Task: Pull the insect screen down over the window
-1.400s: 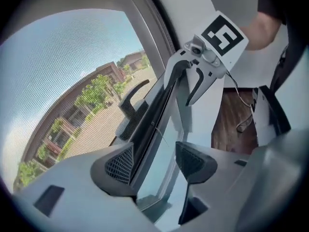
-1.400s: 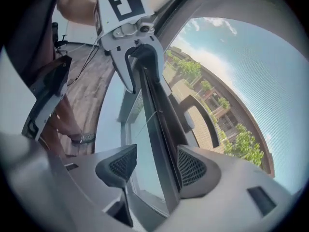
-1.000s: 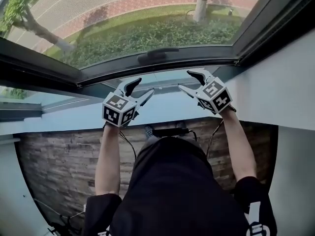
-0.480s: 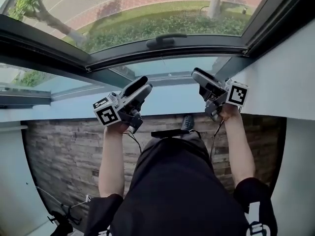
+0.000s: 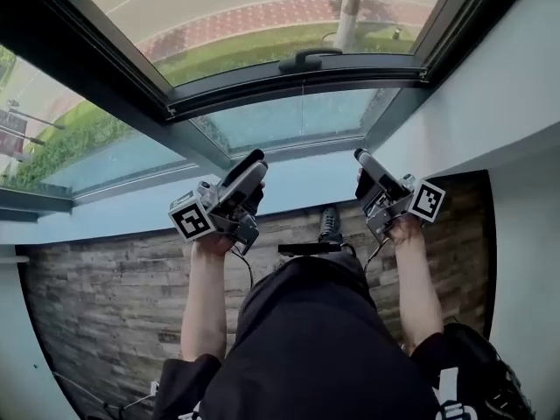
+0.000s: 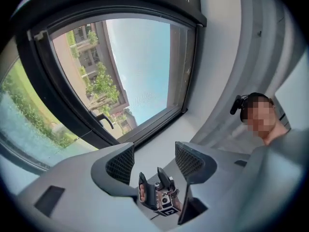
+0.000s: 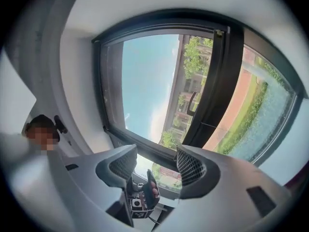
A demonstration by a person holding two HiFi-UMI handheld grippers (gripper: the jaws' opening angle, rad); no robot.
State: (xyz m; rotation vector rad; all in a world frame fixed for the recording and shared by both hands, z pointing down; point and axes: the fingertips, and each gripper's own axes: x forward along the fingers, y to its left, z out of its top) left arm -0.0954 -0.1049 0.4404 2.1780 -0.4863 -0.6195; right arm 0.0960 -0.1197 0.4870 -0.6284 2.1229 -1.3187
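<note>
The dark window frame (image 5: pixel 289 86) crosses the top of the head view, its open sash carrying a black handle (image 5: pixel 311 58). No insect screen can be made out over the opening in any view. My left gripper (image 5: pixel 252 166) is raised in front of the white sill (image 5: pixel 297 178), jaws apart with nothing between them. To the right, my right gripper (image 5: pixel 366 161) is at the same height, also open and empty. In the left gripper view, the left gripper (image 6: pixel 154 161) points up at the window's upper corner. The right gripper (image 7: pixel 155 164) faces the frame's centre post (image 7: pixel 217 91).
A white wall (image 5: pixel 490 103) closes in on the right, and a fixed pane (image 5: pixel 96 160) sits lower left. Below me are the wood-look floor (image 5: pixel 105 296) and a black bar (image 5: pixel 308 248) with cables. Outside lie grass and a brick path (image 5: pixel 254 11).
Both grippers have come down from the sash bar towards the sill and turned so their jaws point upward. The head view has shifted, showing more of the left pane.
</note>
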